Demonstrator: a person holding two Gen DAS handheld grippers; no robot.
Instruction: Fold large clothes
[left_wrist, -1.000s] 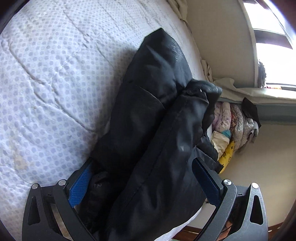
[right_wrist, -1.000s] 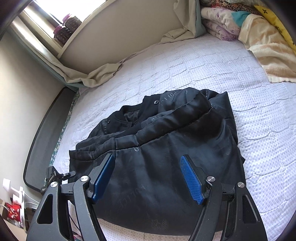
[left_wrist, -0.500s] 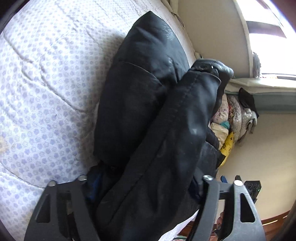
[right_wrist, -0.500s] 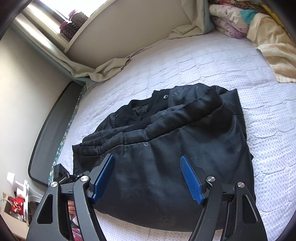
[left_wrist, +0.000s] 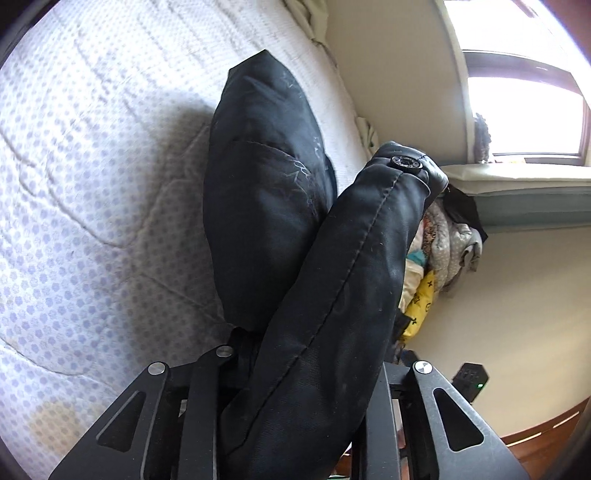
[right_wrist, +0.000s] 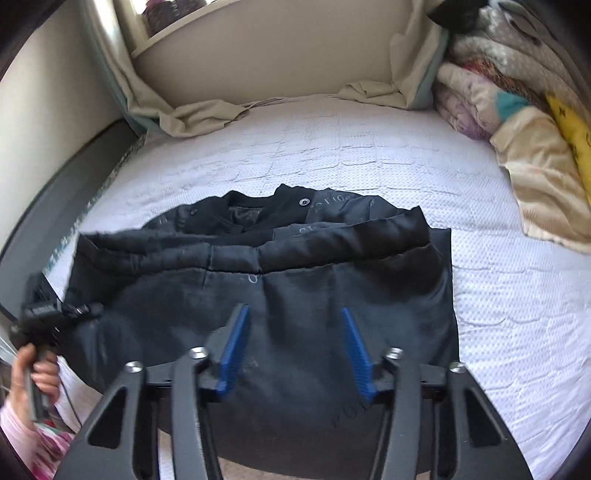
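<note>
A large black jacket (right_wrist: 295, 280) lies partly folded on the white quilted bed (right_wrist: 369, 155), collar toward the far wall. My left gripper (left_wrist: 295, 373) is shut on the jacket's left edge (left_wrist: 332, 295) and lifts the fabric; its pads are hidden by cloth. It also shows at the left of the right wrist view (right_wrist: 44, 317). My right gripper (right_wrist: 295, 354) is open and empty, hovering over the near hem of the jacket, blue pads (right_wrist: 236, 347) apart.
A pile of folded blankets and clothes (right_wrist: 517, 110) lies at the bed's right end. Crumpled beige sheet (right_wrist: 199, 114) lines the far wall under a window sill. A dark bed frame edge (right_wrist: 55, 206) runs along the left.
My left gripper has closed on the jacket's edge and raised it. My right gripper has swung to face the jacket squarely and narrowed a little, still open.
</note>
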